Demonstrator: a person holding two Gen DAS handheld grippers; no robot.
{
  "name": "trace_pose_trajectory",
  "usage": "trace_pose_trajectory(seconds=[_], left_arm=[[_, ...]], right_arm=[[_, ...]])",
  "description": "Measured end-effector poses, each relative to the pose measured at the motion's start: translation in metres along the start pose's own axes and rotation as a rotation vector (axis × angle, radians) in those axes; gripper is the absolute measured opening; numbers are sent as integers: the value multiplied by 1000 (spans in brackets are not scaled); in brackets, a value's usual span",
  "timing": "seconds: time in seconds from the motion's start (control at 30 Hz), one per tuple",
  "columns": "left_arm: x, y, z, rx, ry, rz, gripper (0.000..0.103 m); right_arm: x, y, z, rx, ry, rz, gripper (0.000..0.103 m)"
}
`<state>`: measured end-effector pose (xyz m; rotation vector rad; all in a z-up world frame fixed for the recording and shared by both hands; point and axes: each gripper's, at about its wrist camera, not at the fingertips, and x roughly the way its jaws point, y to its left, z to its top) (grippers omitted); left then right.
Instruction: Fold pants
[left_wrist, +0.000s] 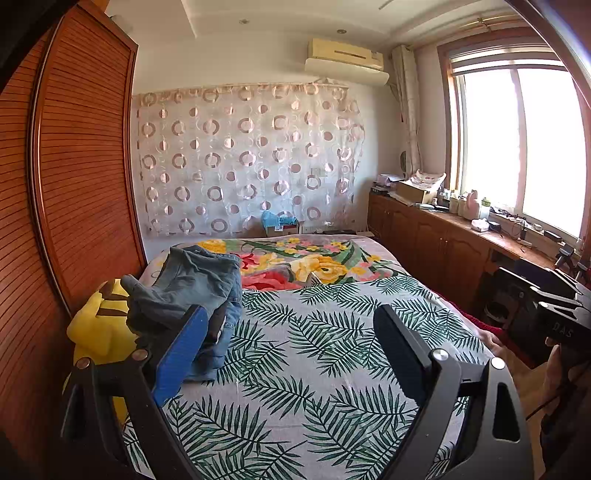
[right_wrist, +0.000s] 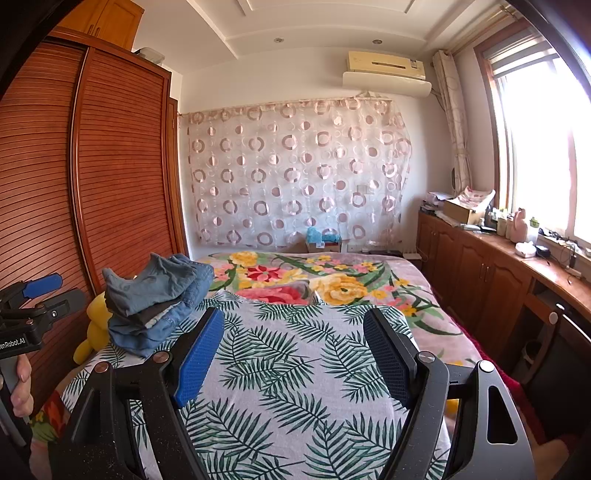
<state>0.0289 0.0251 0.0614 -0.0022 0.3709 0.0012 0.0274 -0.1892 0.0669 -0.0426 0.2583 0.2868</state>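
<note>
I see the bed under a palm-leaf sheet, a floral blanket beyond it, and folded pants stacked at its left edge.

Bright daylight, window blown out, edges warped.

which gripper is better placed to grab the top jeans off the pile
Left, likely. The pile of pants sits right behind the left gripper finger; from the right gripper it lies further left. Both are open and empty.

One pants pile, two tongs.
</note>
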Motion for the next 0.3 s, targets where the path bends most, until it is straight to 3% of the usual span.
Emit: trace_pose_trajectory(seconds=[0.3], left_arm=[[0,0,0,0,1,0,92]], right_arm=[[0,0,-1,0,-1,-1,80]])
